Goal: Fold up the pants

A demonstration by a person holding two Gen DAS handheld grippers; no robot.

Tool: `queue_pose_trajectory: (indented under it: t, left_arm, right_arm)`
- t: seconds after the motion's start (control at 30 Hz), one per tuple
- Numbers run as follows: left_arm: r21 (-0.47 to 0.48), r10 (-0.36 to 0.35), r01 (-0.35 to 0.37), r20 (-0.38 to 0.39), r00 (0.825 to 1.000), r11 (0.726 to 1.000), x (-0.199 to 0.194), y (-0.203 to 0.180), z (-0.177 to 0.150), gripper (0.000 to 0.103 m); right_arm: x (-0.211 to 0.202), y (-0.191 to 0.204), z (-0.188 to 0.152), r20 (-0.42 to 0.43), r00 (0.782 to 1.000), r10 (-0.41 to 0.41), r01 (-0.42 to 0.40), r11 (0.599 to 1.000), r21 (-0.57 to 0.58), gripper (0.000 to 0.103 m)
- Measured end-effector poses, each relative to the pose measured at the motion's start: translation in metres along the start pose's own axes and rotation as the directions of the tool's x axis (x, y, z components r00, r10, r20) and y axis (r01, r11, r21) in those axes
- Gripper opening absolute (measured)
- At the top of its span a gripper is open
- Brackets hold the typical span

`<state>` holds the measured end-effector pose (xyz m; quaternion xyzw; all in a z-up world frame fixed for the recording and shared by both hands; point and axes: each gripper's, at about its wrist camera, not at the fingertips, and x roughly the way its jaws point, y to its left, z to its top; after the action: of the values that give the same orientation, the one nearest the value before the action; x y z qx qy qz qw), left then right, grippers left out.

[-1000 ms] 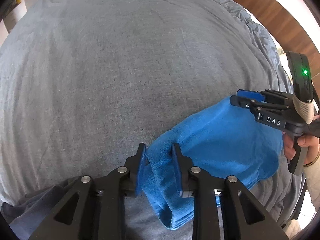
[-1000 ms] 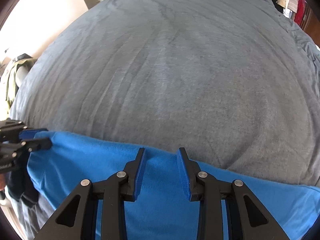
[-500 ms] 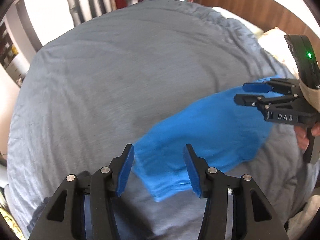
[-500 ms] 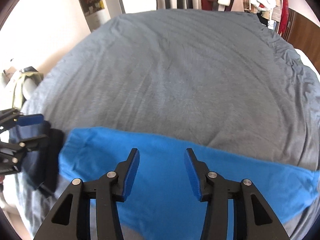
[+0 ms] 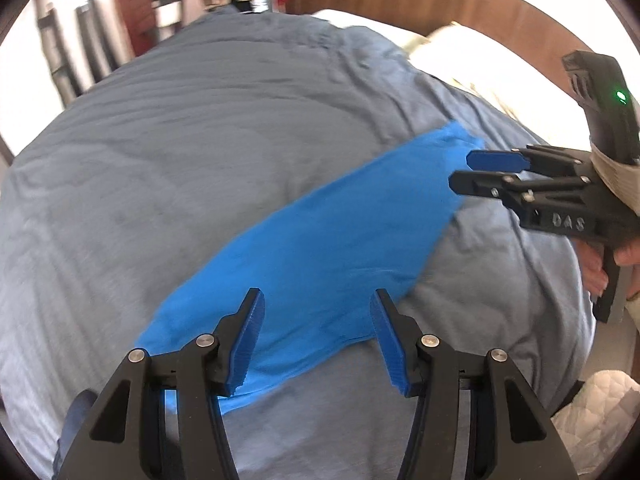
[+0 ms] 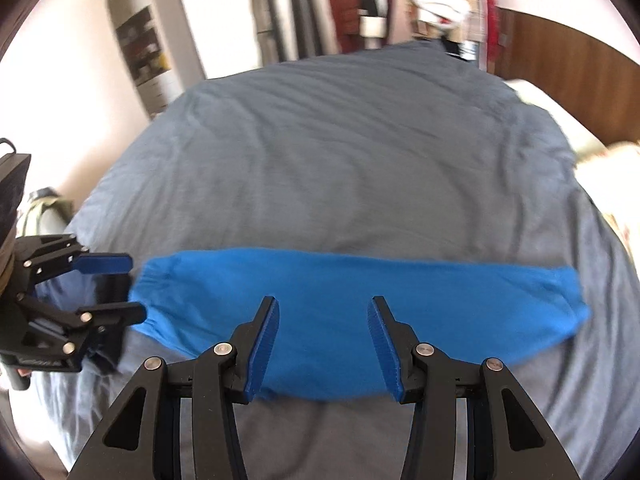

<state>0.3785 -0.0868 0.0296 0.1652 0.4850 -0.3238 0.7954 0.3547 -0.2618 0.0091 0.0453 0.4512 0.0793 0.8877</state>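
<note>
Grey bedspread (image 6: pixel 340 152) carries folded blue pants (image 6: pixel 360 280); left tongs (image 5: pixel 316 336) just widened, empty; right tongs (image 6: pixel 322 344) apart, empty.

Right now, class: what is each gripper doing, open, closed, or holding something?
Left gripper: open, jaws just widened, above the blue pants, holding nothing.
Right gripper: open, holding nothing.

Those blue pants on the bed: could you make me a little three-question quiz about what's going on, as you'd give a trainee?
1. True or false: the left tongs are clamped on the blue pants.
2. What do the pants lie on? A) a wooden table B) a grey bed cover C) a chair
3. How do the right tongs stand?

Key
1. False: their jaws have just been opening, and nothing is pinched between them.
2. B
3. Open above the pants, holding nothing.
</note>
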Motion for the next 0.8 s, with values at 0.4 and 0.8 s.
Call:
queue_pose_trajectory:
  t: [0.4, 0.8]
  left_arm:
    - [-0.045, 0.079, -0.083, -0.076, 0.994, 0.996, 0.037, -0.056, -0.039, 0.054]
    - [-0.174, 0.277, -0.288, -0.087, 0.957, 0.942, 0.032, -0.033, -0.095, 0.054]
  right_arm:
    - [-0.011, -0.074, -0.056, -0.064, 0.997, -0.04, 0.049, 0.988, 0.143, 0.047]
    - [0.031, 0.006, -0.092, -0.142, 0.964, 0.225, -0.244, 0.96, -0.136, 0.042]
